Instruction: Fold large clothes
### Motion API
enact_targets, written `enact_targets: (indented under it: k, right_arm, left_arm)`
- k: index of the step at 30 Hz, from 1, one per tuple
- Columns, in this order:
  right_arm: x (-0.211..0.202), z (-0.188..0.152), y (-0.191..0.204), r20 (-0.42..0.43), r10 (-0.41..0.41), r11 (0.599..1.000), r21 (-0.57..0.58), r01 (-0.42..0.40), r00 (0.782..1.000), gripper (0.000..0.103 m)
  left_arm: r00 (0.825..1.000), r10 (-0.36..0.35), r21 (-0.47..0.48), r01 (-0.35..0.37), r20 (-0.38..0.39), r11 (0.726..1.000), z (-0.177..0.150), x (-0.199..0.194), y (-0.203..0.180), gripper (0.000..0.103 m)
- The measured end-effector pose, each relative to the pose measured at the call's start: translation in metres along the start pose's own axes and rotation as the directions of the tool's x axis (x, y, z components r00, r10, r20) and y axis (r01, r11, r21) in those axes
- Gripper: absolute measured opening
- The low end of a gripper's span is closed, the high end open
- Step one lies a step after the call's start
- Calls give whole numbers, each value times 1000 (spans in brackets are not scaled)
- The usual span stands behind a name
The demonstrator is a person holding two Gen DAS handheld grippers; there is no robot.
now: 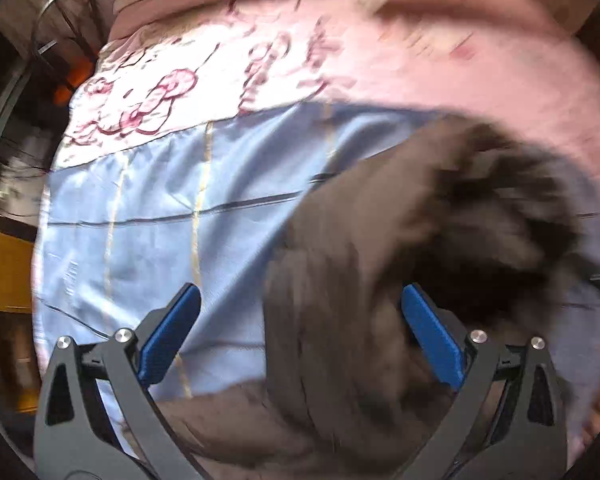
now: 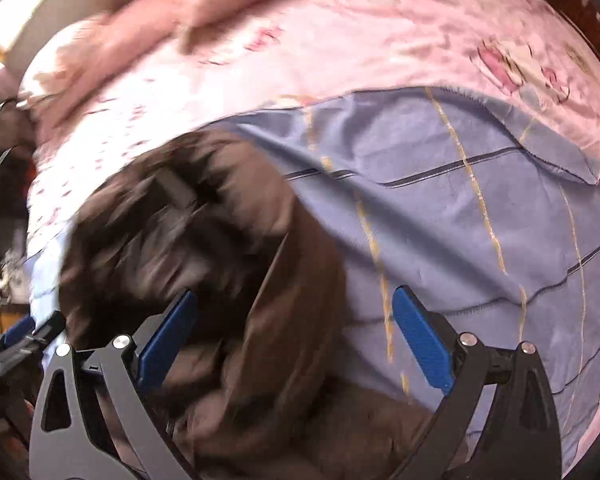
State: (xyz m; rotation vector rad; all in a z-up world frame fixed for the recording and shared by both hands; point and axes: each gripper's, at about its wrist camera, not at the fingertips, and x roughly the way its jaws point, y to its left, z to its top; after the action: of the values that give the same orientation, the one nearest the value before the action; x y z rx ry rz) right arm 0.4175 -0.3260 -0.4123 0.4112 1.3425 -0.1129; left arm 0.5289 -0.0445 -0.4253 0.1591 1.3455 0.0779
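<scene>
On the bed [image 1: 380, 60], both the left hand-held gripper [image 1: 300, 320] and right hand-held gripper [image 2: 294, 320] gape released over the brown garment [image 1: 360, 260], blue sheet [image 2: 460, 220] free at three o'clock.

Brown garment [image 1: 380, 280] heaped ahead; blue sheet [image 1: 148, 216] flat, passable; pink quilt [image 1: 380, 12] bunched beyond.

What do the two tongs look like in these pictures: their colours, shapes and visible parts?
The left tongs and the right tongs look the same: each has two flat, ribbed blue fingers on dark grey angular linkage arms with triangular cut-outs and round silver pivot screws. No cables, markings or sleeves are visible.
</scene>
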Motion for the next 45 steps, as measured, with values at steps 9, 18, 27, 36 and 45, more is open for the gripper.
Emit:
enact_targets:
  k: [9,18,27,36,45]
  right_arm:
    - [50,20,-20,-105,37,994,104,-26,994,14]
    - [28,23,-45,-43,160,972,180,-150,986,35]
    - [-10,44,6,21,557,769,363,-526,830,90]
    - [66,26,-35,26,481,549,771,-324,876,90]
    - [68,26,-54,39,420,687,639,-346,907,20]
  left_arm:
    - [989,0,-125,-19,-145,992,10,55,33,47]
    - [997,-37,-94,31,-63,995,6,35,50,62]
    - [898,-433,-235,439,80,867,28,-31,53,93]
    - [775,-628,-635,453,-66,625,26,46,42,93]
    - [877,-473,-599,333,-86,728,13,55,34,23]
